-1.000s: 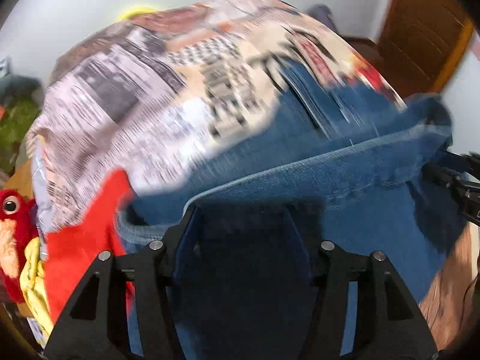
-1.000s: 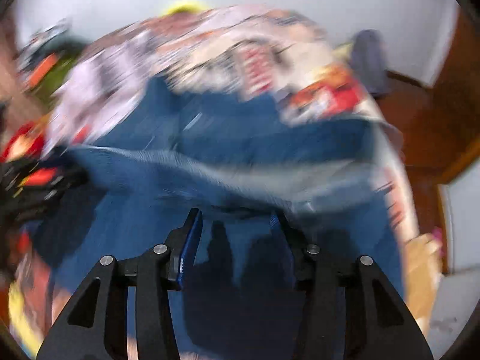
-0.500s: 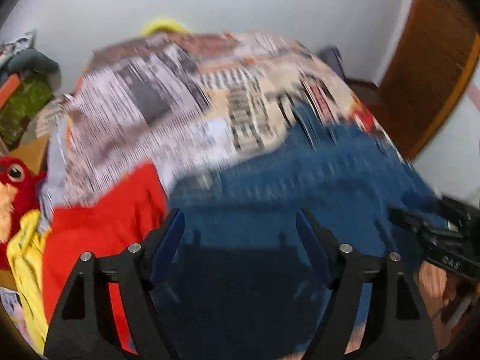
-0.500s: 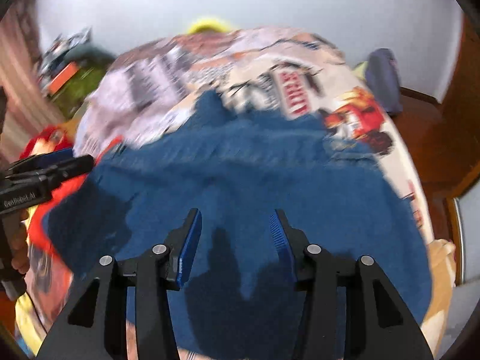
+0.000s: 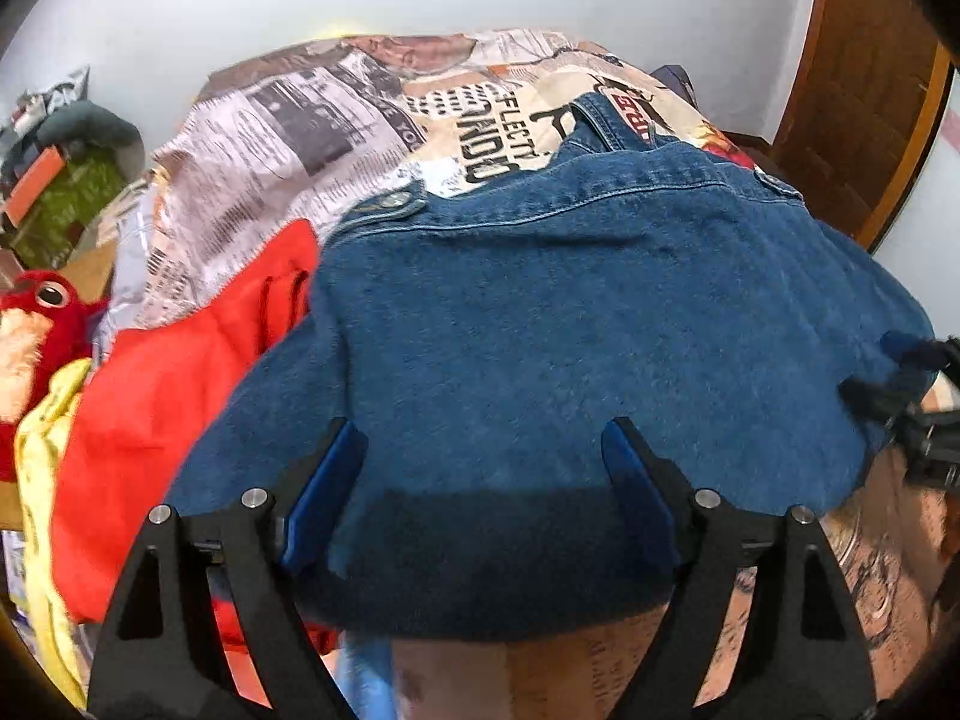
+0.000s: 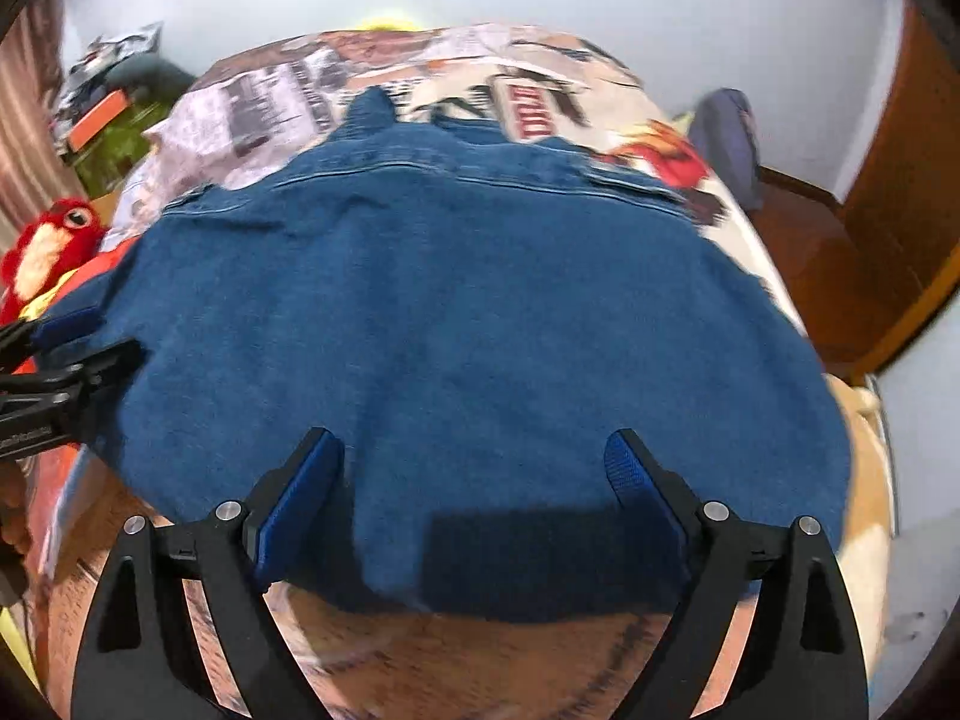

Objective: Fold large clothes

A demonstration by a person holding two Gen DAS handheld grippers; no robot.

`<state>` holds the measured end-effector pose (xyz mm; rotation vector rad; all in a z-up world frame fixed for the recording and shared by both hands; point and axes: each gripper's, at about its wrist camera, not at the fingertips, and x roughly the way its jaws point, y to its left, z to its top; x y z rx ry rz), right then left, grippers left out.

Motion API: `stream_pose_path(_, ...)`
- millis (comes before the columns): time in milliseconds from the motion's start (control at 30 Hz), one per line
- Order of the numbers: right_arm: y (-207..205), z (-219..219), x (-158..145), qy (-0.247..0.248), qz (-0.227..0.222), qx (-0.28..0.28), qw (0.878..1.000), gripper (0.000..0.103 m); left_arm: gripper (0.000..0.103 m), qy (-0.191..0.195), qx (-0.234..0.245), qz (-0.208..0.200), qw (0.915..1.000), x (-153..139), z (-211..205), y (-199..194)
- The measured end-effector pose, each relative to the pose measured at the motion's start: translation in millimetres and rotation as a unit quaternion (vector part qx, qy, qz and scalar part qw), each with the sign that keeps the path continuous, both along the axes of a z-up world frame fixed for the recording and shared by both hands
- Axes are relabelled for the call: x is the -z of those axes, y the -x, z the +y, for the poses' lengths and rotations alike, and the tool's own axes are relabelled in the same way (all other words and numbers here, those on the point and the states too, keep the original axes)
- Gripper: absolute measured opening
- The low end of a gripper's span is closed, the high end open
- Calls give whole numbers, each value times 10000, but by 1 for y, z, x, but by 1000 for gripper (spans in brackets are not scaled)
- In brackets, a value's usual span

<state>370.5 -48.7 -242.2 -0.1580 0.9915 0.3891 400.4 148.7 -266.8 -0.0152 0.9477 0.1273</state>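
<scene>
A blue denim jacket (image 5: 570,324) lies spread flat on the bed, back side up, its hem band and button tabs toward the far side; it also shows in the right wrist view (image 6: 468,324). My left gripper (image 5: 483,450) is open and empty, hovering above the jacket's near left part. My right gripper (image 6: 474,456) is open and empty above the jacket's near edge. Each gripper shows at the side of the other's view: the right one (image 5: 912,396), the left one (image 6: 60,366).
The bed has a newspaper-print cover (image 5: 312,120). A red garment (image 5: 180,372) and a yellow one (image 5: 42,450) lie left of the jacket, beside a red plush toy (image 5: 42,306). A wooden door (image 5: 864,90) stands at the right. Clutter sits at the far left (image 6: 114,114).
Both grippers let go of the jacket's edge and opened wide. The jacket dropped from lifted and bunched to lying flat on the bed. Both grippers pulled back toward the near edge.
</scene>
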Motion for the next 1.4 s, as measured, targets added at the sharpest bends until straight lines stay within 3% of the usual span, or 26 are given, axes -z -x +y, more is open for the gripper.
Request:
stream_pose_path(67,4,-8,1,226,-29,91,9997,89,83,-87,-25,-18,10000,-2,5,8)
stream_pose_path(167,10,-25,-2,97,-116,-9,9999,89,83,-202,-86,-93,9997,-4,11,21)
stream_pose_path(233,15,-31,-3,345,-254,142,9990,89,85,-311,-157,-180,9992,-5,12,28)
stream_pose_path(400,24,-49,-5,475,-231,329,9981,90,89,-619,-527,-301,9962,-10,14,43)
stream_pose_path(533,32,-51,-5,872,-230,325,9954,90,89,-267,-831,-249,9959,-15,28,56)
stream_pose_path(667,42,-51,-23,452,-326,128,9984,90,89,371,-794,-553,9946,-29,26,81)
stream_pose_path(733,45,-47,-34,220,-445,103,9987,90,90,913,-767,-580,9912,-29,27,88)
stream_pose_path(867,47,-34,-39,-148,-435,54,9989,90,90,2173,-593,-263,9739,-6,32,80)
stream_pose_path(1033,44,-11,-23,-47,-243,-150,9996,90,90,2691,-431,25,9621,20,34,58)
stream_pose_path(1100,44,-3,-16,147,-241,-246,9993,90,90,3065,-501,-11,9506,27,44,48)
stream_pose_path(1200,47,3,-9,352,-261,-344,9984,90,90,3717,-912,-110,9238,42,64,34)
stream_pose_path(1300,47,5,-6,369,-230,-341,9985,90,90,3923,-1393,-189,9090,56,75,23)
stream_pose_path(1400,47,5,-4,313,-113,-317,9989,90,90,4165,-1953,-325,8873,64,84,13)
